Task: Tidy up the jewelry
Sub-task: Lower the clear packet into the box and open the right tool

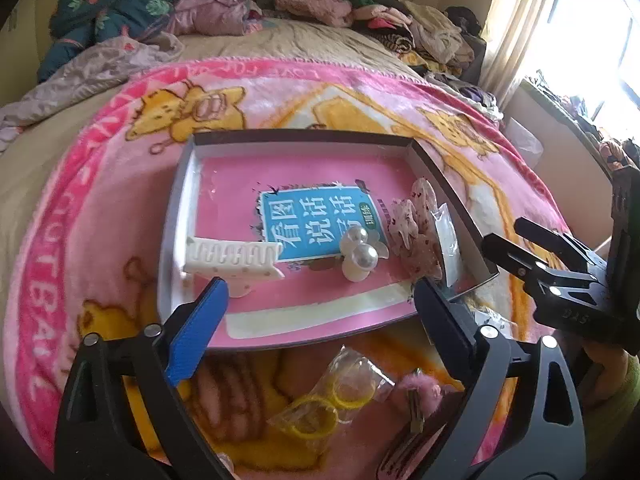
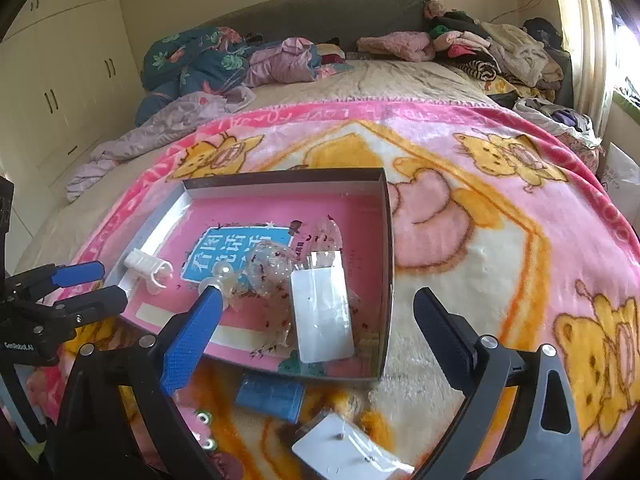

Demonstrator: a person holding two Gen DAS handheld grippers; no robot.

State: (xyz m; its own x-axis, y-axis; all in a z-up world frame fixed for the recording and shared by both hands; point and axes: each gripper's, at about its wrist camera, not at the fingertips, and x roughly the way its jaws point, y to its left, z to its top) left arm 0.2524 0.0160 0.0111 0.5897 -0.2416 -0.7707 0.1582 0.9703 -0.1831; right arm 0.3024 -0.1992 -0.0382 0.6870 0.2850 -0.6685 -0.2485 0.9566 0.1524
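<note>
A shallow grey-walled box (image 1: pixel 304 136) lies on the pink blanket with a pink book as its floor. Inside it are a white claw clip (image 1: pixel 232 258), a pearl hair clip (image 1: pixel 360 256), a pink bow in clear wrap (image 1: pixel 416 228) and a white card packet (image 2: pixel 322 316). My left gripper (image 1: pixel 320 300) hangs open over the box's near edge, with nothing between its fingers. My right gripper (image 2: pixel 320 308) is open above the card packet and holds nothing. Each gripper shows in the other's view, the right gripper (image 1: pixel 503 233) beside the box's right wall (image 2: pixel 386 240).
On the blanket in front of the box lie bagged yellow hair ties (image 1: pixel 320 412), a pink fluffy clip (image 1: pixel 420 396), a blue item in clear wrap (image 2: pixel 270 396) and a white earring card (image 2: pixel 344 444). Piled clothes (image 2: pixel 500 52) fill the bed's far side. A wardrobe (image 2: pixel 60 80) stands left.
</note>
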